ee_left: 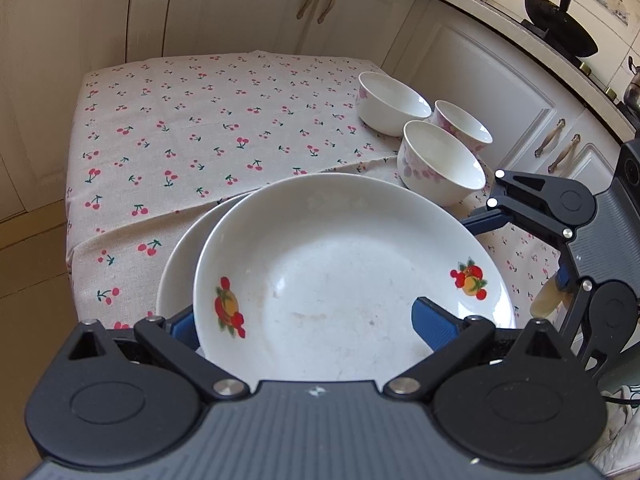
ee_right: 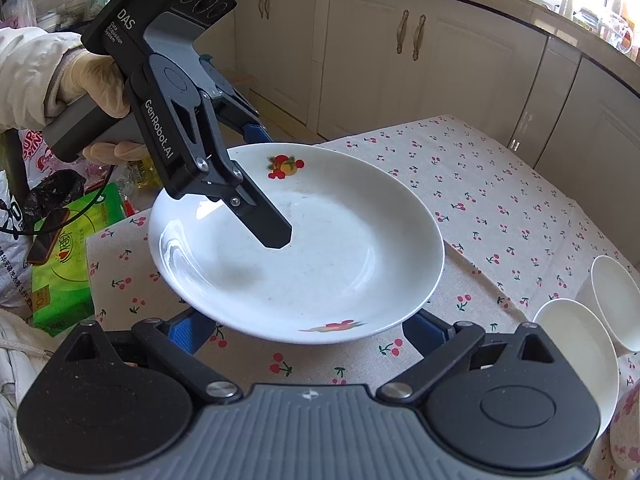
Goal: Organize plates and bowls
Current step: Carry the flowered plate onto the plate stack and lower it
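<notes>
1. Your left gripper [ee_left: 308, 320] grips the near rim of the fruit-print plate [ee_left: 352, 280]: one blue pad inside the dish, the other outside its left edge.
2. That plate overlaps a second white plate [ee_left: 180, 264] beneath it.
3. Three floral bowls [ee_left: 436, 148] stand clustered beyond, on the cherry-print tablecloth [ee_left: 200, 136].
4. Your right gripper [ee_left: 496, 208] shows at right, near the plate's far rim; contact unclear.

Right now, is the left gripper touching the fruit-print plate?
Touching. In the left wrist view the left gripper has its blue fingers on either side of the fruit-print plate's near rim, one above and one below, and the plate is lifted.
</notes>
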